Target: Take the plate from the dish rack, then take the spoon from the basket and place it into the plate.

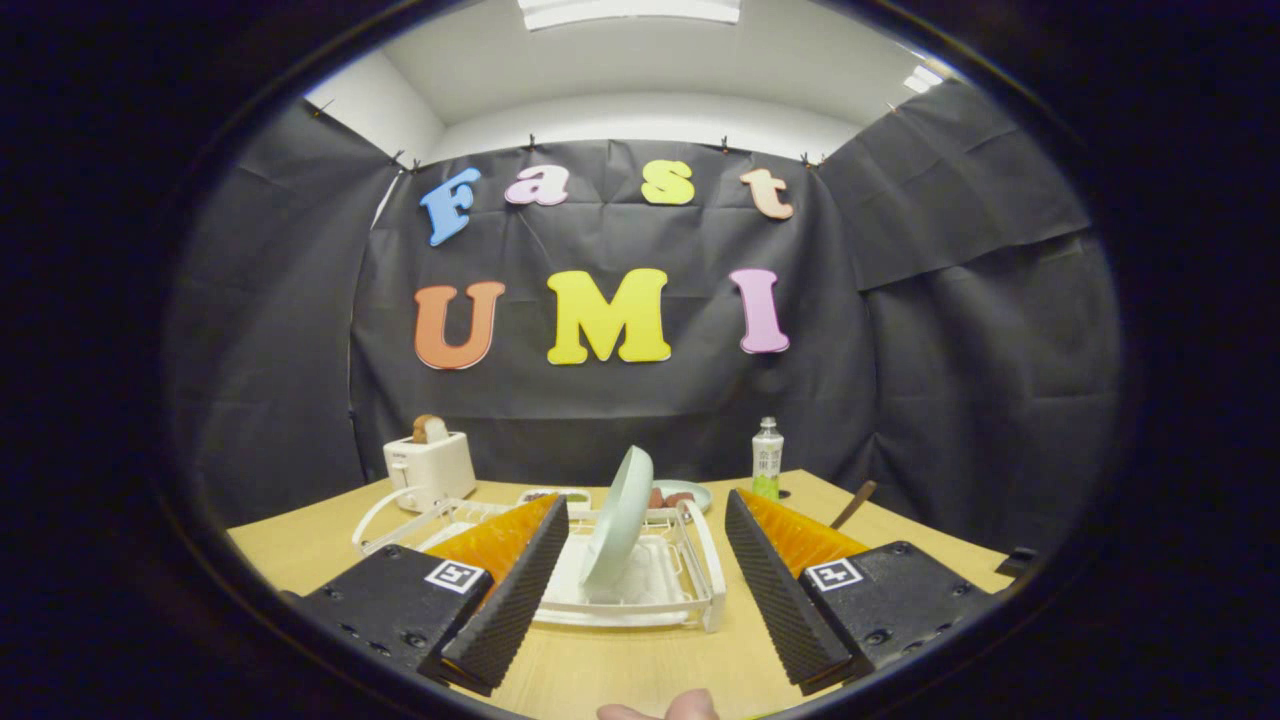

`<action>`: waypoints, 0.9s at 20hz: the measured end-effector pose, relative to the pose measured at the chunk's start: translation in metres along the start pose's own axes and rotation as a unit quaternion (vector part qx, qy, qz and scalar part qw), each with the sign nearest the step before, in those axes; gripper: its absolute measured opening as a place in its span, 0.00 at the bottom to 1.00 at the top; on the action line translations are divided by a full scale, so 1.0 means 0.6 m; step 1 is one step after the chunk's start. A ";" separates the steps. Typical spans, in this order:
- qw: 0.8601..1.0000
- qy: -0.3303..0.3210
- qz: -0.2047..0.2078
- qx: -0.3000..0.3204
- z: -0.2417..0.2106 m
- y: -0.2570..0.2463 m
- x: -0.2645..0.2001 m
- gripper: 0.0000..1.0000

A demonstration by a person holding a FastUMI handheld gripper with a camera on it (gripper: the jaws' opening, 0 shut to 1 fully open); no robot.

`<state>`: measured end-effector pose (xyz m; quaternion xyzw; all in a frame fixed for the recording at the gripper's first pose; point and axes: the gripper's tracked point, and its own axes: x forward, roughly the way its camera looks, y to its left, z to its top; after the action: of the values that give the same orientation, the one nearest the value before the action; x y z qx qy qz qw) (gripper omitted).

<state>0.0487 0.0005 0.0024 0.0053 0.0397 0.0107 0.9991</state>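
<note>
A pale green plate [620,515] stands on edge, tilted, in a white dish rack [700,590] on the wooden table [620,670]. The rack lies just ahead of my fingers and reaches in between them. My gripper [645,515] is open, its two fingers spread wide on either side of the plate without touching it. The left finger [520,590] covers the rack's left part. A dark handle [853,505] sticks up beyond the right finger; what it belongs to I cannot tell.
A white toaster [430,468] with bread in it stands at the back left. A small dish with food [680,496] and a flat tray [556,496] sit behind the rack. A green-labelled bottle [767,458] stands at the back right. A fingertip [660,708] shows at the near edge.
</note>
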 end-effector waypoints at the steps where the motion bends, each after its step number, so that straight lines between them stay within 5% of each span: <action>1: 1.000 0.004 0.002 -0.005 0.003 0.002 0.013 1.00; 18: 0.987 0.155 0.009 0.044 -0.096 0.041 0.265 1.00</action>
<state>0.2020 0.0290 -0.0672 0.0476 0.1946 0.0186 0.9796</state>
